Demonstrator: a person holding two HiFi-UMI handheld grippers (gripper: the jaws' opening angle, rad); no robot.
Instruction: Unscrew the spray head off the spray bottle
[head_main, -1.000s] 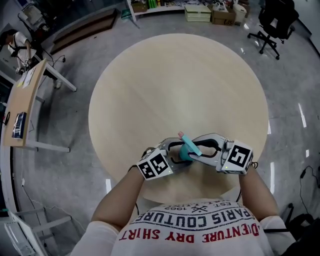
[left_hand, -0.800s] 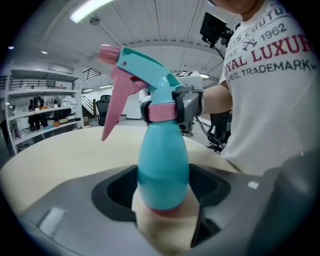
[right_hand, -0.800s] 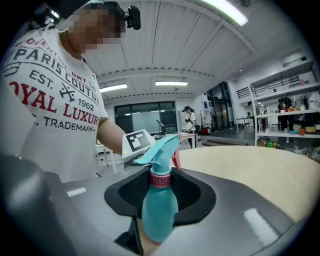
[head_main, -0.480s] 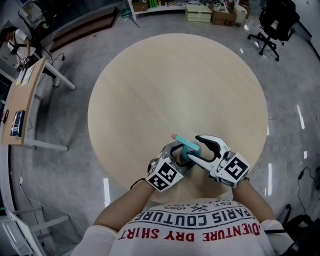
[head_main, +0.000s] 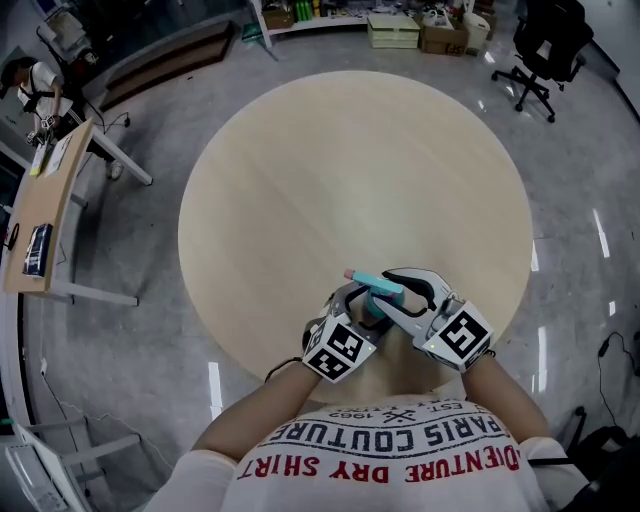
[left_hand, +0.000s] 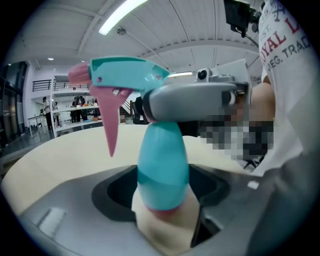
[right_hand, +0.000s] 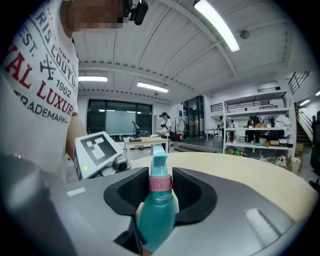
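Near edge of round pale wooden table (head_main: 350, 170), head view: both tongs meet on one small teal plastic spray bottle (left_hand: 162, 165), just in front of the person's white printed shirt (head_main: 400, 460).

Left gripper (left_hand: 162, 180):
- Jaws stand wide and are clenched on the rounded lower body of the spray bottle.
- Its own view shows the bottle rising upright from between the two black pads, which sit against its sides.
- Whether the bottle's base touches the table cannot be told.

Right gripper (right_hand: 160, 181):
- Comes in from the opposite side; marker cubes of the two tongs sit near each other.
- Jaws have just been closing, with the bottle's neck between them.
- Pads now grasp the pink ribbed collar (right_hand: 160, 183) at the neck, one pad on each side, touching it.
- In the left gripper view one grey jaw of it crosses level, directly under the head and above the bottle's shoulder.

Teal plastic spray head (left_hand: 125, 70) with pink nozzle tip and long pink trigger (left_hand: 112, 120):
- Sits on the bottle, above the right gripper's jaws.
- Nozzle points away from the person and toward the picture's left in the head view.
- Trigger hangs down beside the bottle body, apart from both tongs.

Bottle position overall: between the two tongs, body in the left one, collar in the right one.
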